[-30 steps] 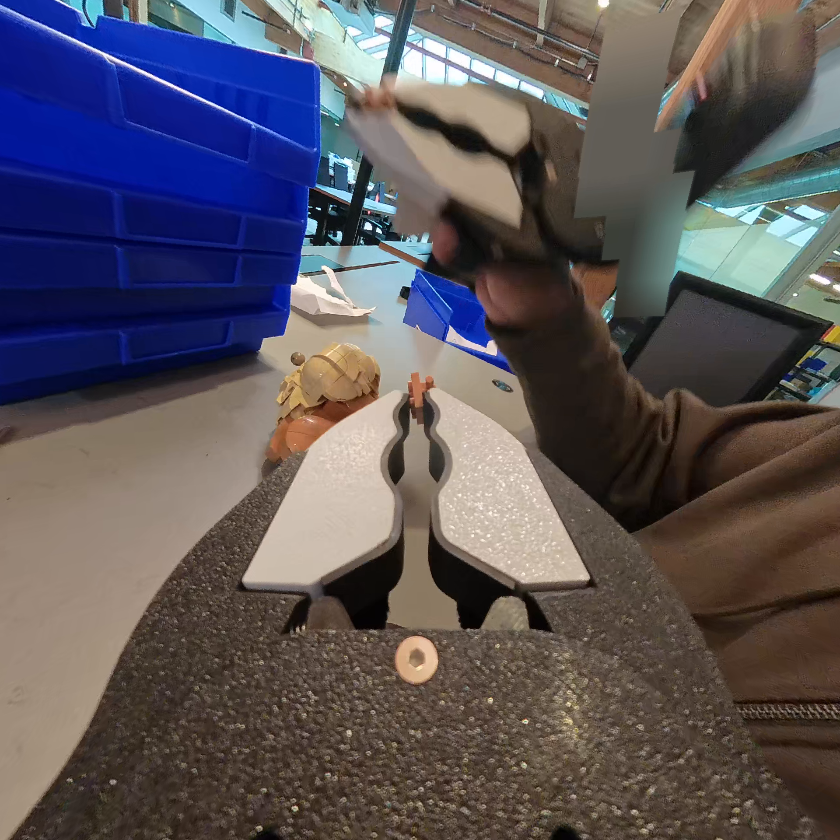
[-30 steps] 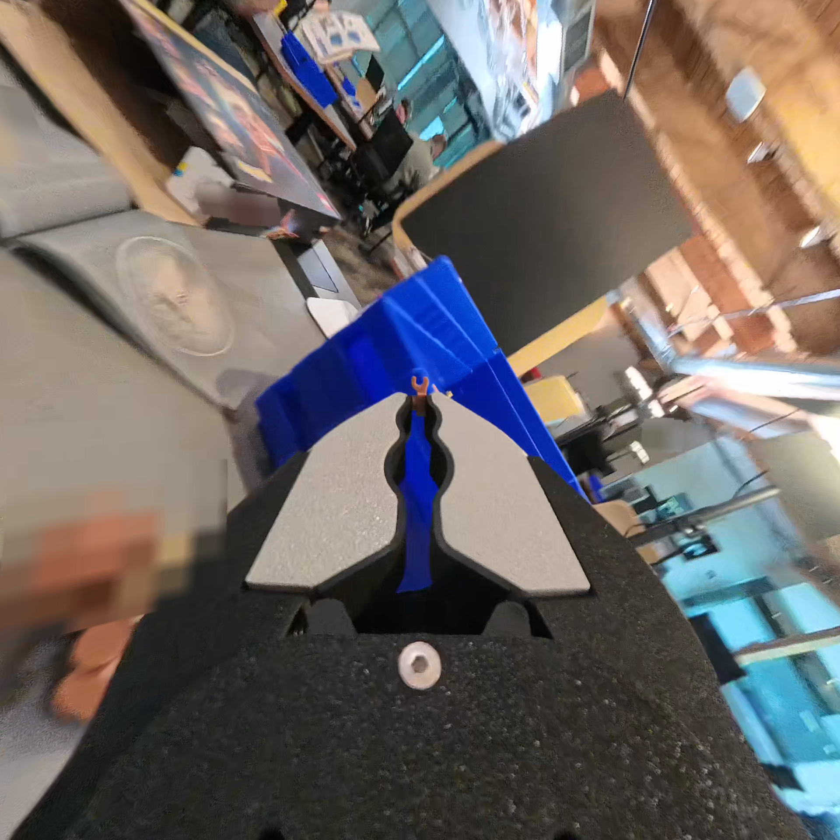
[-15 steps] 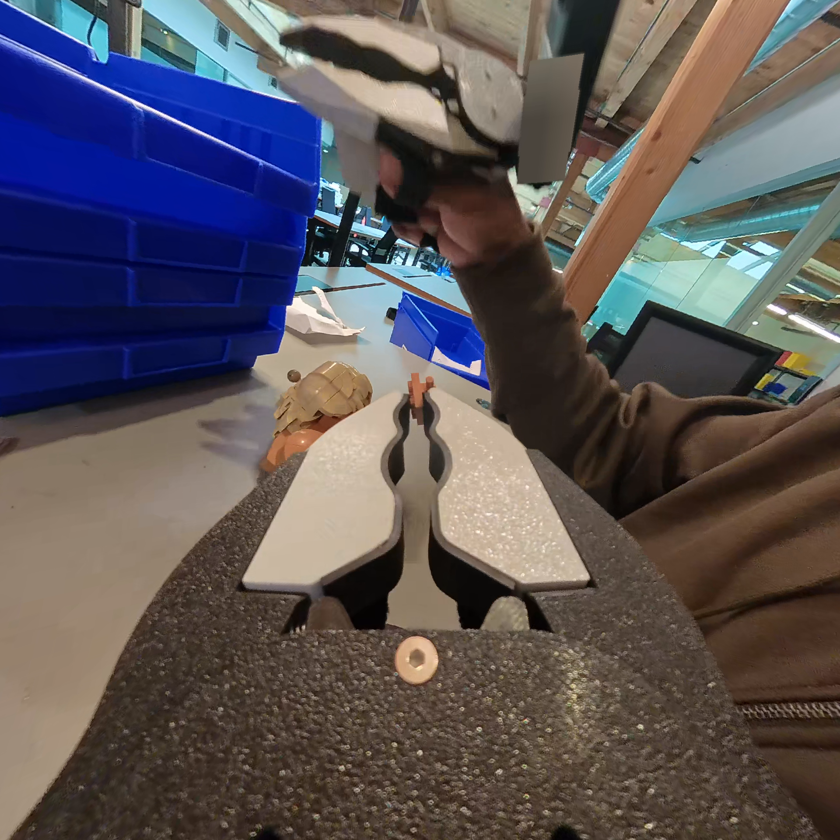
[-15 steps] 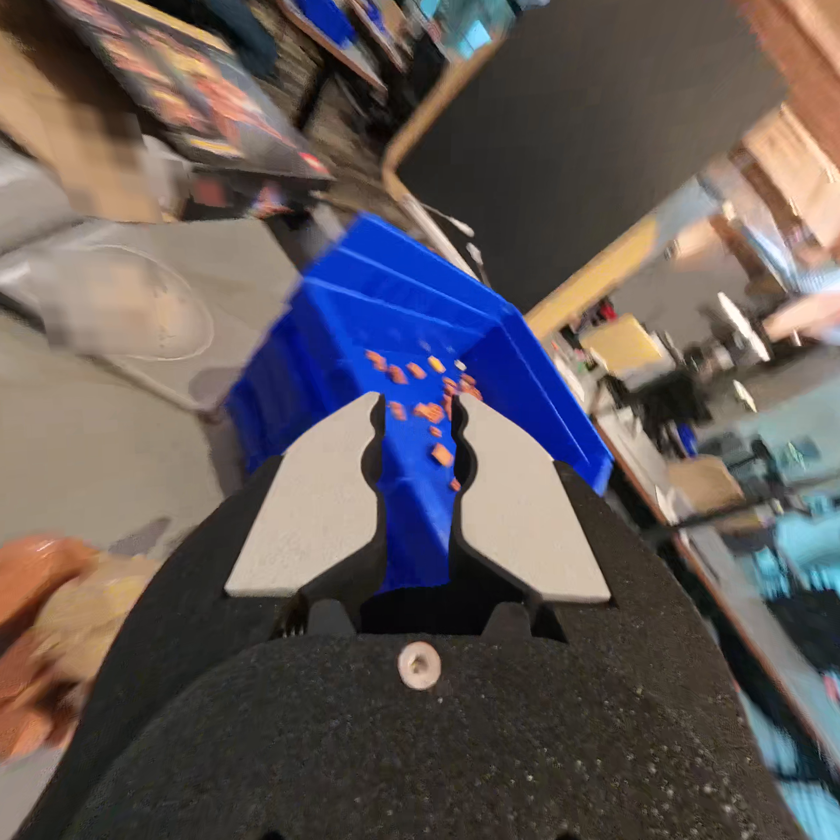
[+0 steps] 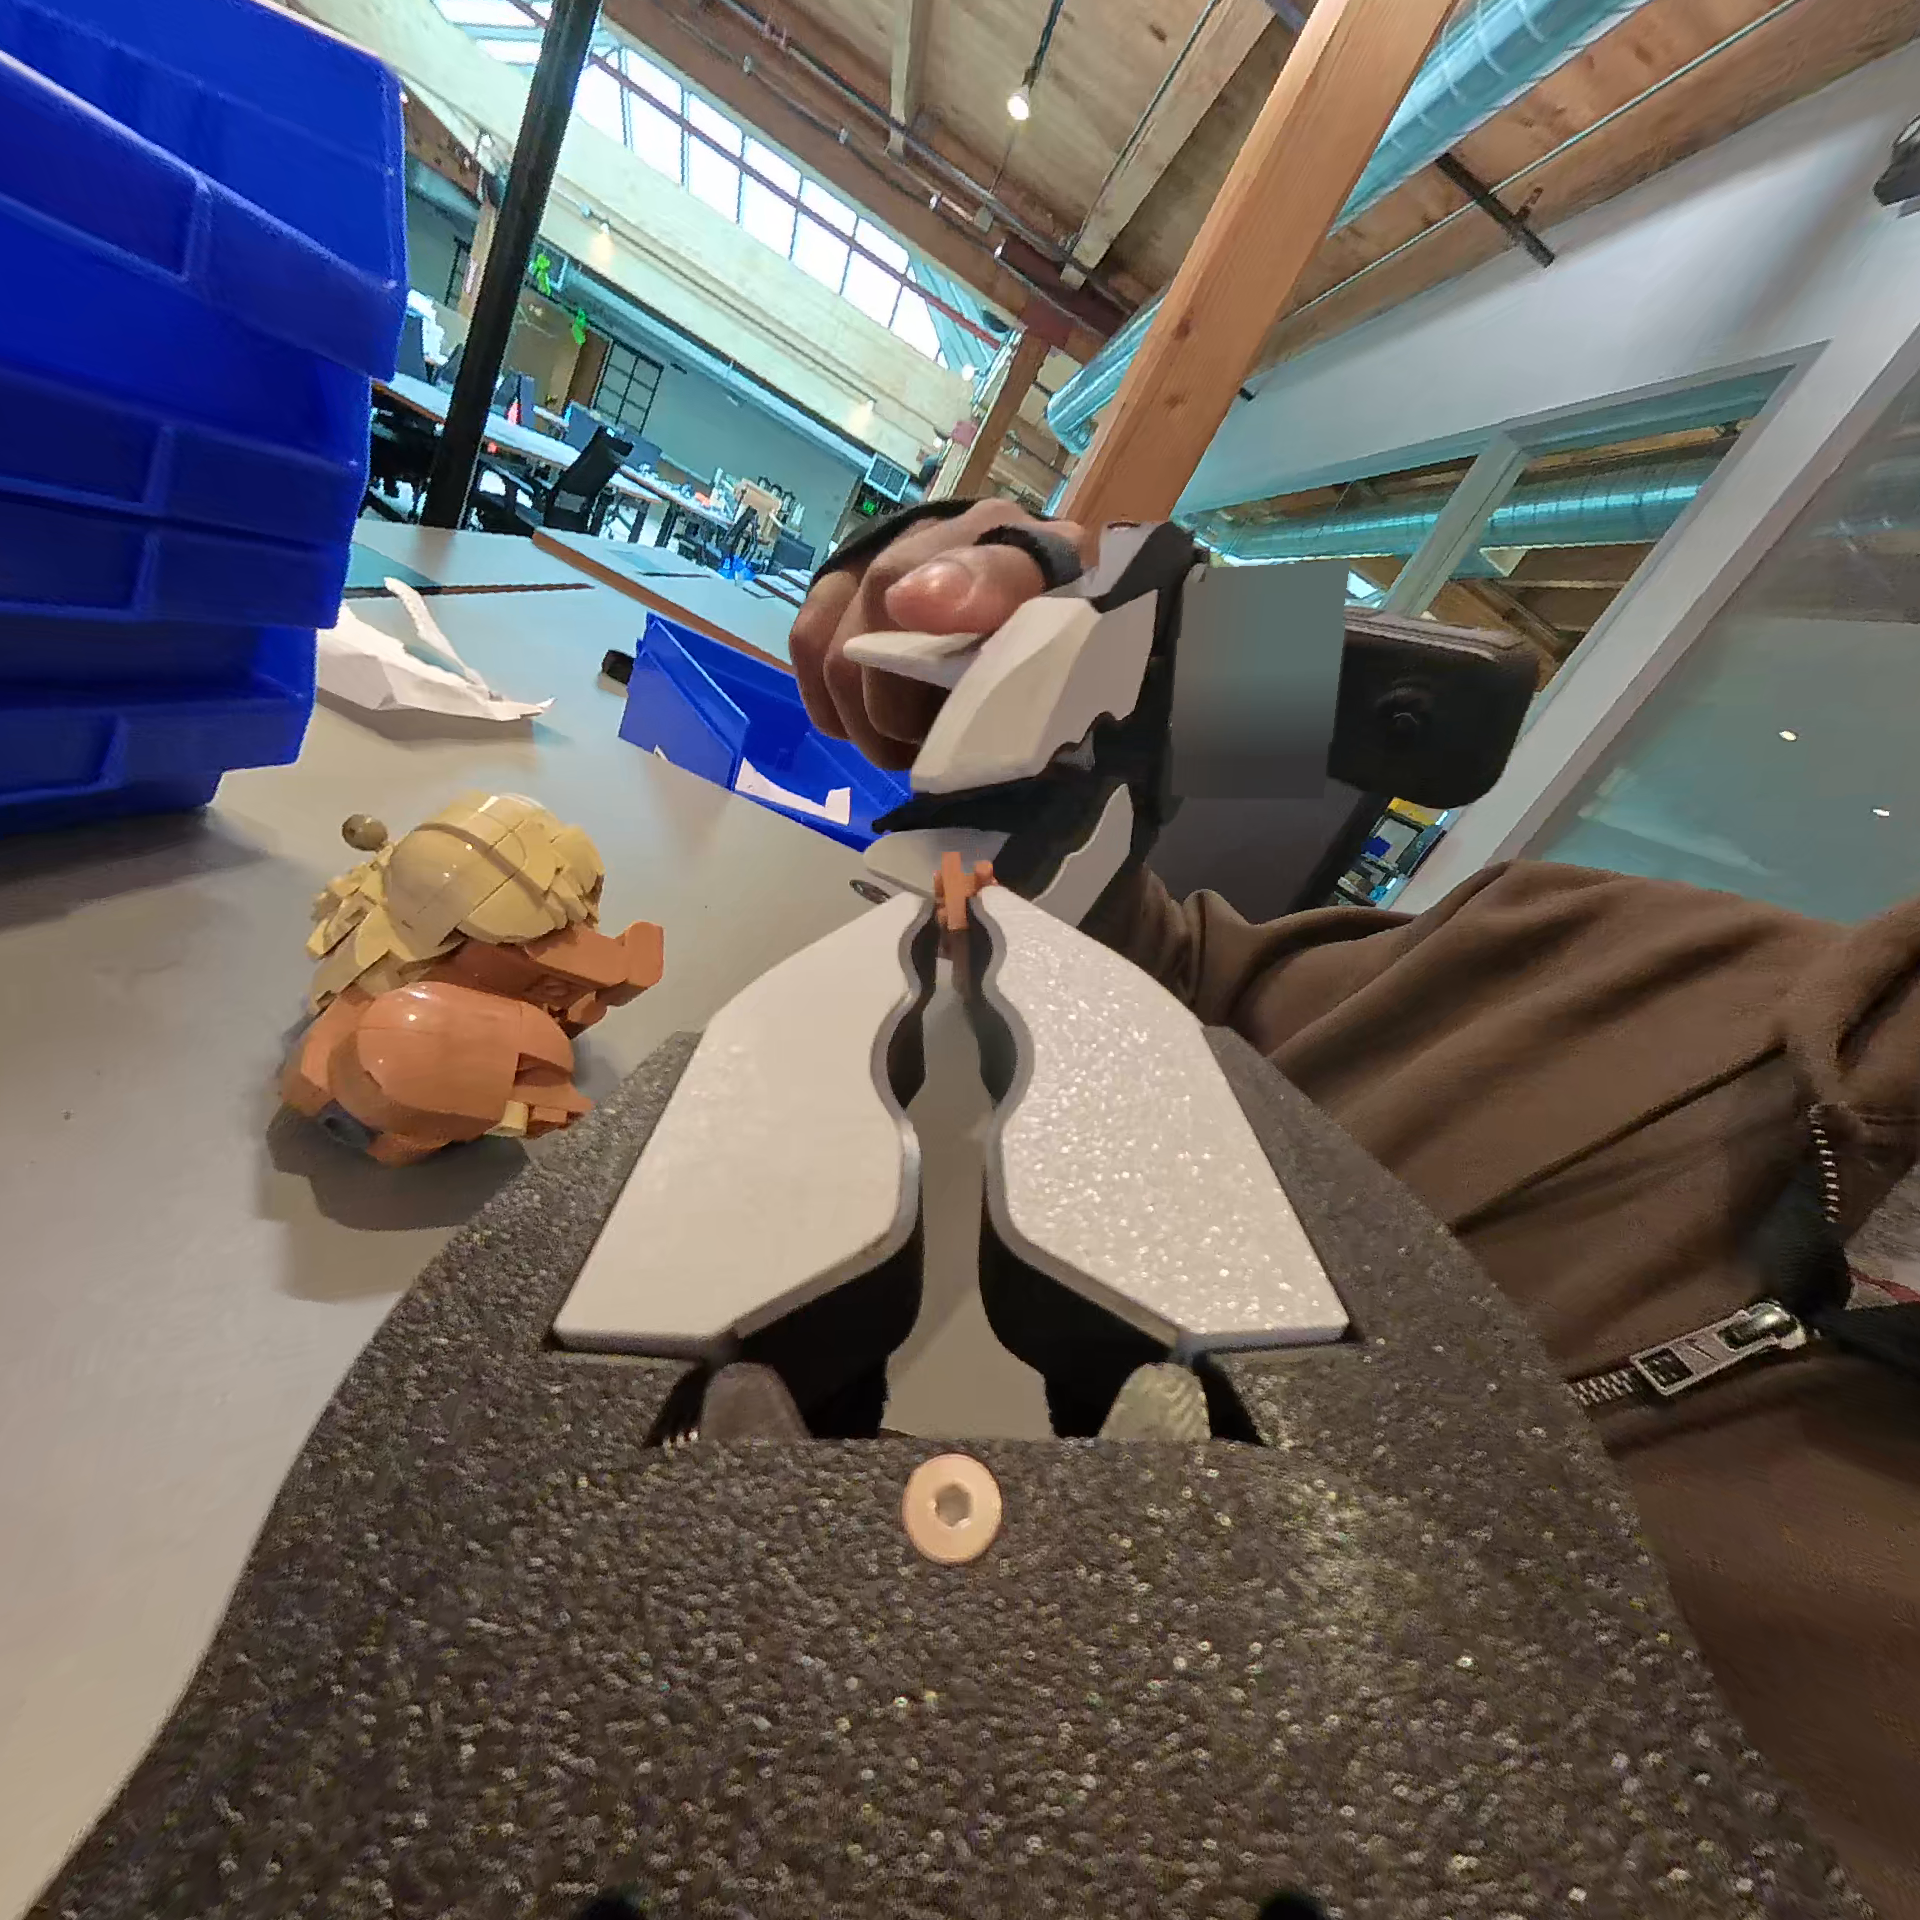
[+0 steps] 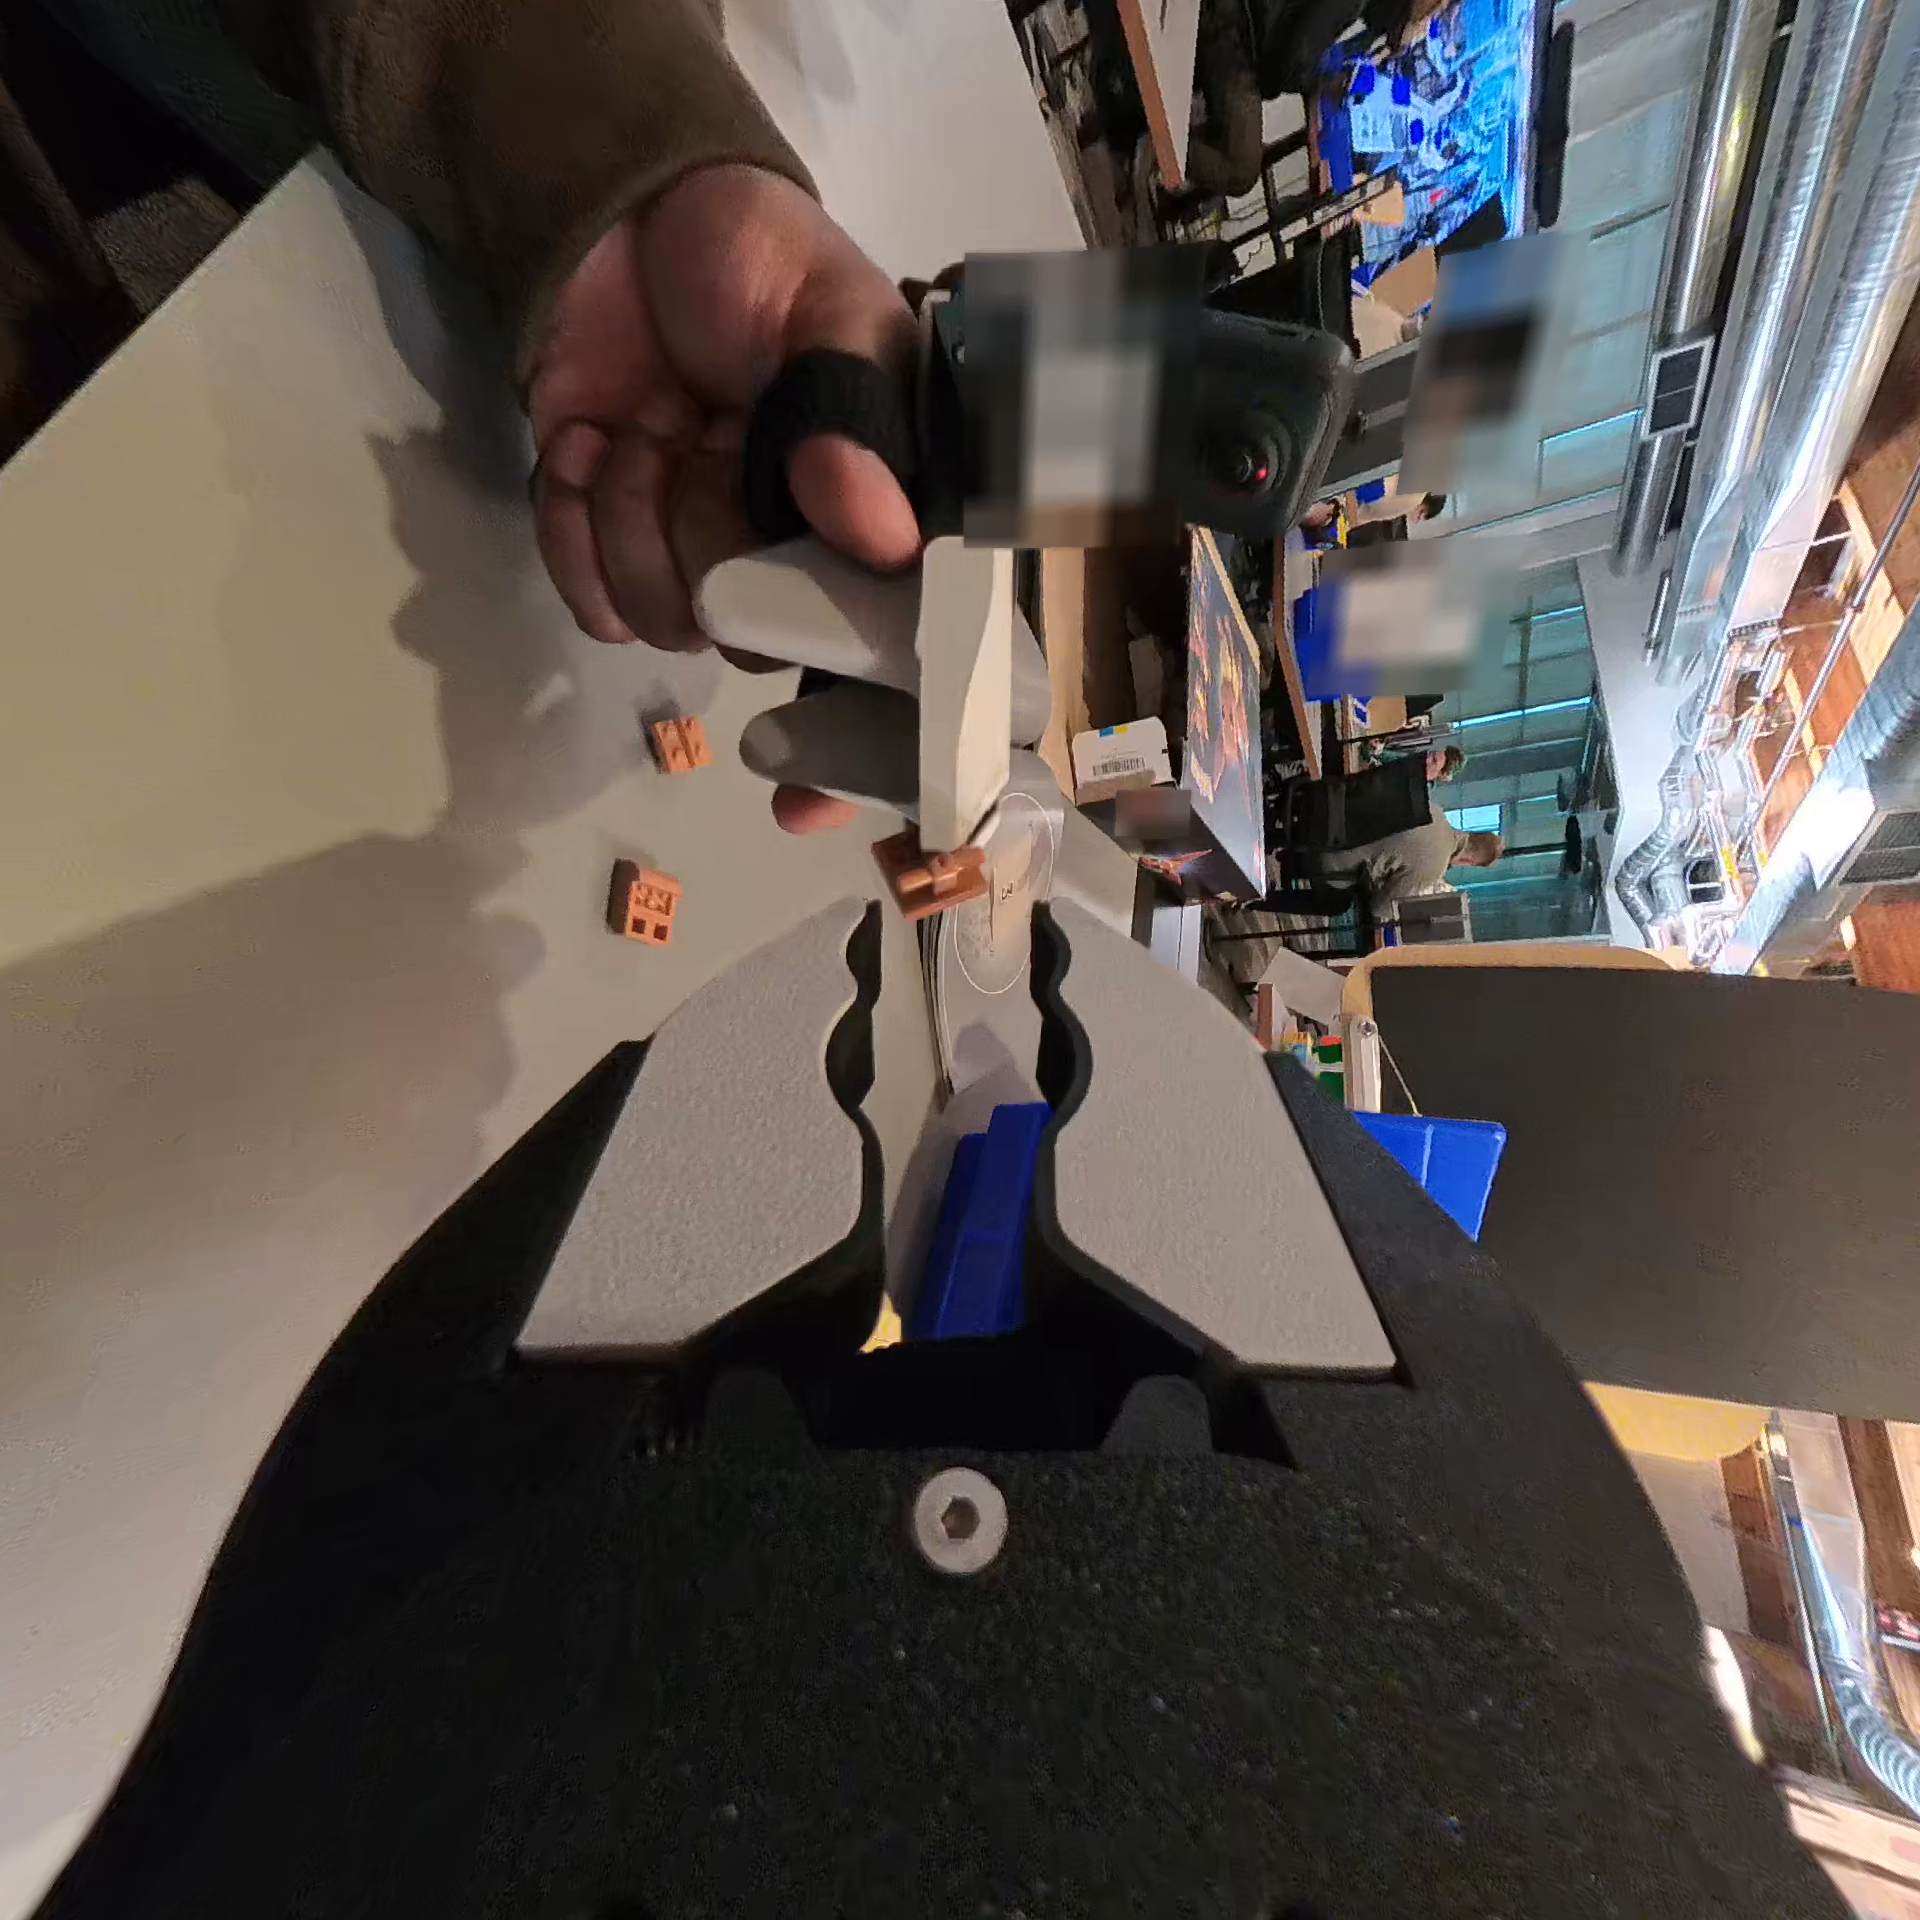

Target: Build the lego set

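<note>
Left gripper (image 5: 956, 914) clenched on small orange lego piece (image 5: 952, 902) at fingertips, above grey table (image 5: 125, 1299); bare table surface to its left. Right gripper (image 6: 954, 920) released, jaws apart, tips just short of same piece (image 6: 928, 878), nothing between them. Two loose orange bricks (image 6: 644, 900) on table beyond. Tan-and-orange lego figure (image 5: 457, 987) lies on table, left of left gripper. Farther: small blue bin (image 5: 748, 743), contents not visible; stacked blue bins (image 5: 177, 416) at far left.
</note>
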